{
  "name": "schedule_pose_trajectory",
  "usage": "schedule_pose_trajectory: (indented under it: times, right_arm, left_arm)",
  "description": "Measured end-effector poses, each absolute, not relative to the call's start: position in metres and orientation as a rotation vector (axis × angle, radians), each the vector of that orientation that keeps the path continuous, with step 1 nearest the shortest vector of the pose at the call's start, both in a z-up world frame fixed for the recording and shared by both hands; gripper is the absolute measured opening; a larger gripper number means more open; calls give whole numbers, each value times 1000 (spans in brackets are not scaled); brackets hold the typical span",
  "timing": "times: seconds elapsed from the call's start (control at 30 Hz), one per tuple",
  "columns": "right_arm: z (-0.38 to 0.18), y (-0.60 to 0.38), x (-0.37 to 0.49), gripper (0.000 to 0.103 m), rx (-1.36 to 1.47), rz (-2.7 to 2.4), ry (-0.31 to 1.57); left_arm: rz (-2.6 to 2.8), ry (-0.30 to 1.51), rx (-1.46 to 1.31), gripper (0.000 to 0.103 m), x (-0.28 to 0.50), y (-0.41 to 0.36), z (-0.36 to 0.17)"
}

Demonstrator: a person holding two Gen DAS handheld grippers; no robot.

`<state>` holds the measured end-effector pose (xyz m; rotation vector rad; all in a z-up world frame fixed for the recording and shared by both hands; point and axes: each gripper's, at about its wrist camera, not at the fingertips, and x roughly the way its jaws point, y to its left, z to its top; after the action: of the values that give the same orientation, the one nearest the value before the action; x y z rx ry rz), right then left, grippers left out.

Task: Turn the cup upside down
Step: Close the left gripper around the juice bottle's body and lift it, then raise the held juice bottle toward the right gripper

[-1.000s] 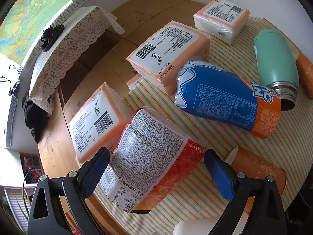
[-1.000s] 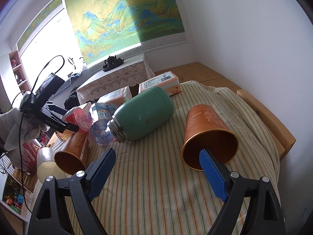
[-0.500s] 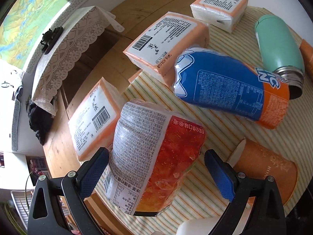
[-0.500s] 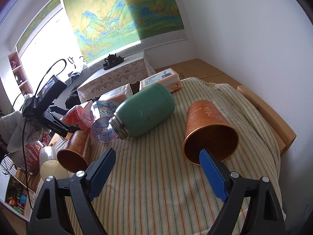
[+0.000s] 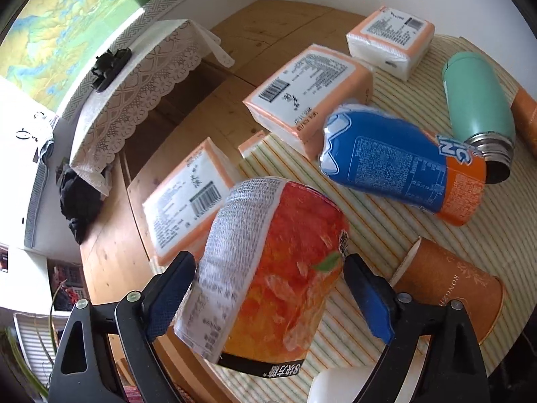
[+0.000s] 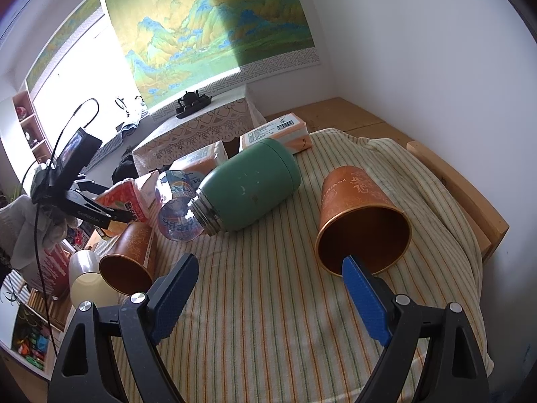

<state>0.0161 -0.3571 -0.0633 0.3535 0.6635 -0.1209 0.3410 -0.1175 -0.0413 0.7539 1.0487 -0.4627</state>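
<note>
While the left gripper (image 5: 268, 288) clamps its fingers on the red-orange film-wrapped paper cup (image 5: 272, 268), tilted above the striped cloth (image 5: 376, 221) for turning over, the right gripper (image 6: 268, 288) waits open-fingered.

- Left wrist view: looks steeply down along its own two fingers (image 5: 167, 295) onto the striped cloth (image 5: 369, 221); very near a red-orange cup (image 5: 282, 262) that fills the centre; wooden platform (image 5: 188, 134) toward 11 o'clock.
- Right wrist view: set low, faces across the cloth (image 6: 268, 302) toward the landscape painting (image 6: 214, 33) at 12 o'clock.
- Shared: green flask (image 5: 476, 97) (image 6: 248, 184), blue bottle (image 5: 392, 164) (image 6: 178, 215), copper cup (image 5: 449, 285) (image 6: 129, 255); the left gripper (image 6: 127, 216) shows at 9 o'clock in the right view.
</note>
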Motion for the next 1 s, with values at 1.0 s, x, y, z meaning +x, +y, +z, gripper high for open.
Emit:
schedule_pose_trajectory:
  times: [1.0]
  right_arm:
    - [-50, -383, -41, 85, 421, -166, 616]
  left_arm:
    - [-755, 804, 752, 90, 138, -219, 18]
